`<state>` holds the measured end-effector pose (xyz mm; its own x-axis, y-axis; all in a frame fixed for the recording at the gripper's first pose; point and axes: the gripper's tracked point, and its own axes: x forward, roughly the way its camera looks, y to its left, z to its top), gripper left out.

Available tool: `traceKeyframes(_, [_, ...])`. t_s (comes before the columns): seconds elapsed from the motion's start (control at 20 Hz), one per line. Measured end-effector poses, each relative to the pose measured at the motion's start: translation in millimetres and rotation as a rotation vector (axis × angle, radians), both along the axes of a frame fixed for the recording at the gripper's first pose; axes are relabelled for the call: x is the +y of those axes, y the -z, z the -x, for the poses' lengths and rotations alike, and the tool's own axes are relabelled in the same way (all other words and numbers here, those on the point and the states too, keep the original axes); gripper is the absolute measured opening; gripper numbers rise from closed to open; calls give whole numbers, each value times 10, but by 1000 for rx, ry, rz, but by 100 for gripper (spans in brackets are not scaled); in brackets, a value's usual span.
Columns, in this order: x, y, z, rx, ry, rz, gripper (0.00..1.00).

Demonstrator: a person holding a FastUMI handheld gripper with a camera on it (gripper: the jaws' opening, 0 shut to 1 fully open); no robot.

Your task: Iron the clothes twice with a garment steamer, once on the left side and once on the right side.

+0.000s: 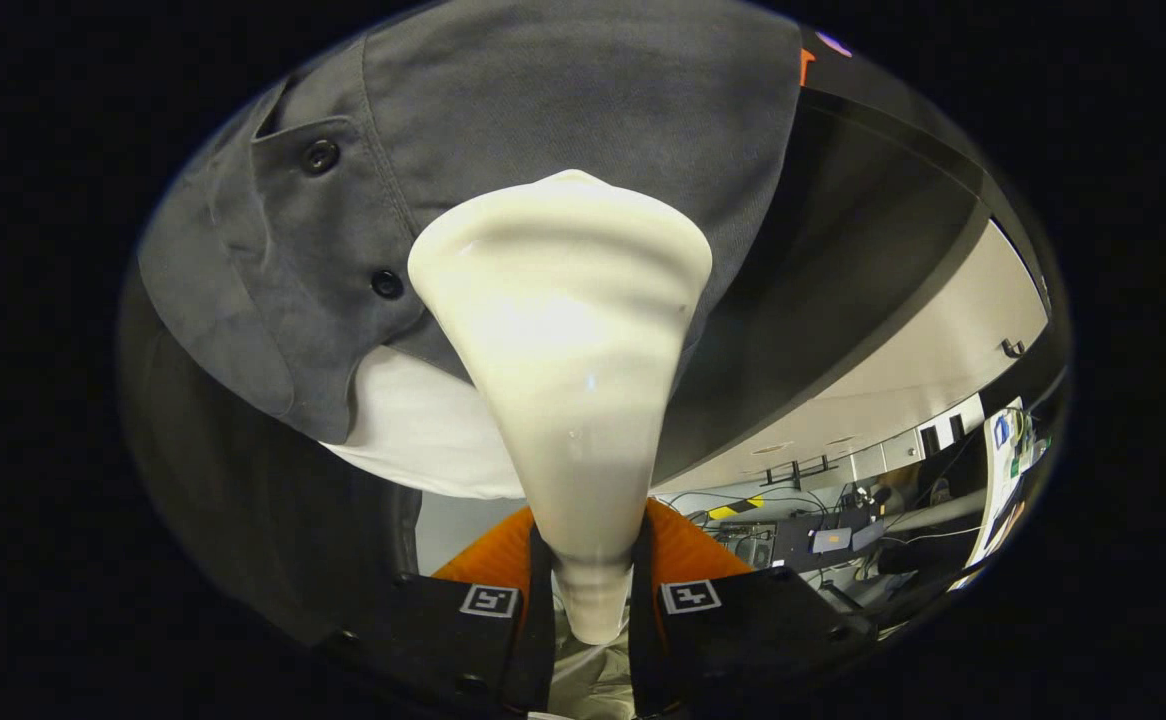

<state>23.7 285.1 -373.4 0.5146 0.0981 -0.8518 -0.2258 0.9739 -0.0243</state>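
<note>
A cream-white garment steamer [568,350] rises from between my fingers, its narrow handle clamped by both of them and its wide head flaring out ahead. My gripper [591,600] is shut on that handle. The steamer head rests against a grey buttoned shirt [543,110] hanging just beyond it, right of the button placket. Two dark buttons [320,156] show on the placket to the left of the head. A white garment [413,430] hangs out under the shirt's lower hem, partly hidden behind the steamer.
An orange cloth [688,550] lies just behind my fingers. To the right, past the dark booth wall [843,280], a room opens with a desk full of cables and devices [823,530] and a pale ceiling [943,340].
</note>
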Motion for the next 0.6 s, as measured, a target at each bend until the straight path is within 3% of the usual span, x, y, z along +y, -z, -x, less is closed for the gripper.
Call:
traceKeyframes(0.35, [34,-452,91,-71,16,-41,38])
traceKeyframes(0.6, [96,-1052,77,-167,15,-69,38])
